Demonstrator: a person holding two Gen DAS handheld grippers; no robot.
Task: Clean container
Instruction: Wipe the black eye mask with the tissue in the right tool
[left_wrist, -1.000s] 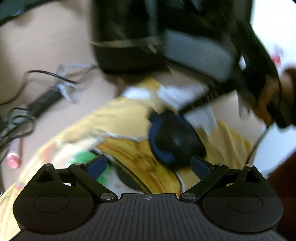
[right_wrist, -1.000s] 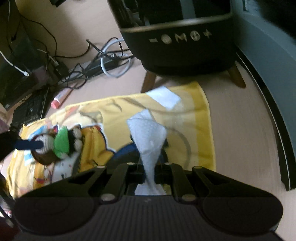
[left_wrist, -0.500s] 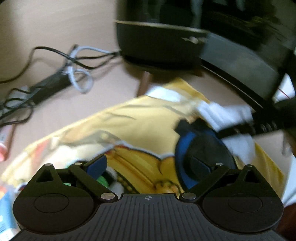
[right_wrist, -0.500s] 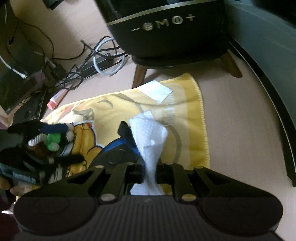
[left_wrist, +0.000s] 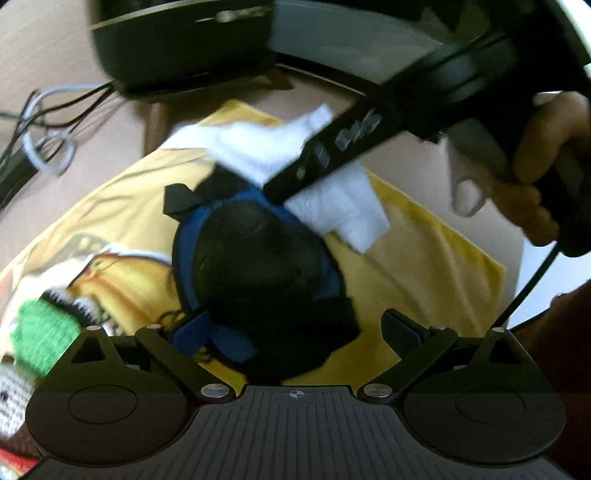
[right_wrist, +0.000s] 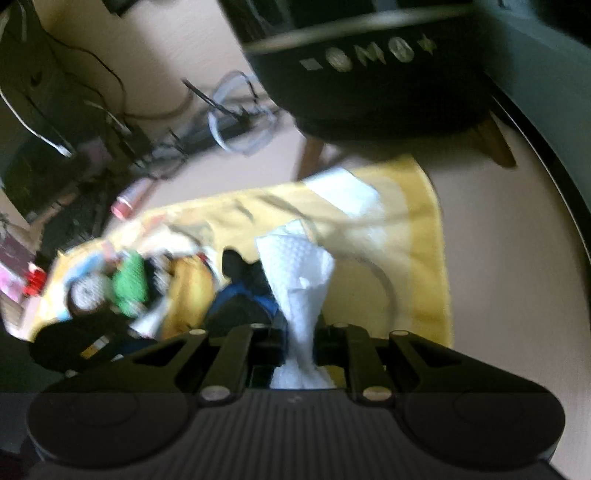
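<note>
The left gripper (left_wrist: 295, 328) has its fingers (left_wrist: 190, 332) spread wide around the near end of the case (left_wrist: 255, 273), one blue pad beside its blue rim, the other clear on the far side; no pad visibly presses it. The right gripper (right_wrist: 295, 343) pinches a white tissue (right_wrist: 299, 273) between narrow jaws that are just easing open, the tissue still between them and its free end lying over the case's far end. The step looks like steadying and wiping: next the left fingers probably need to close on the case so it cannot slide, while the tissue is dragged across its top. The case is a dark, rounded pouch with a blue edge and a black tab, lying near the middle of the yellow towel (left_wrist: 436, 266), towards its far edge. The towel lies on the table (right_wrist: 498, 258).
</note>
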